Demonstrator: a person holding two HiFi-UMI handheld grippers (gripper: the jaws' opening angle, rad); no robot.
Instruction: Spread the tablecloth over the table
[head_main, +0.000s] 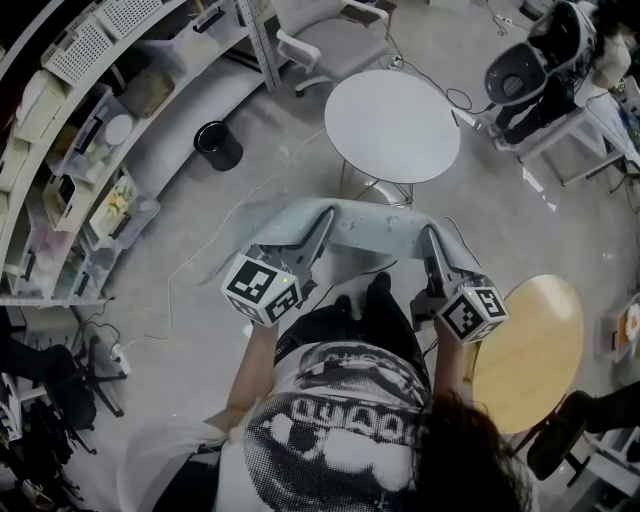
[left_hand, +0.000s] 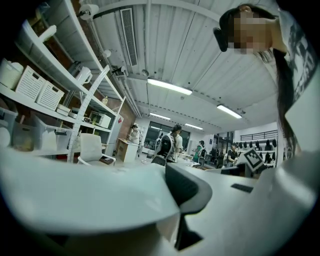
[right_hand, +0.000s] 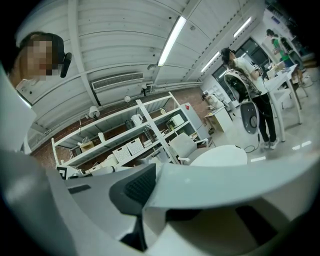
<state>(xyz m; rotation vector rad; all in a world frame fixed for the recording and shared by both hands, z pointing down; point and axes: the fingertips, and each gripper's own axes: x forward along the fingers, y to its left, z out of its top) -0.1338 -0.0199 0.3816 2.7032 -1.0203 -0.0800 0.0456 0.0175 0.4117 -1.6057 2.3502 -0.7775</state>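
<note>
Pale tablecloth (head_main: 375, 225) stretched in mid-air near round white table (head_main: 392, 125), left gripper (head_main: 322, 224) and right gripper (head_main: 431, 238) each clamped on its upper edge. Probably light and limp; best held well apart along that edge.

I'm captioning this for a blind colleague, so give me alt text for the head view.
Seen from above, a person holds a pale tablecloth stretched between the left gripper and the right gripper, each clamped on an edge, with a bare round white table ahead. A round wooden table stands at right, and storage shelves at left.
</note>
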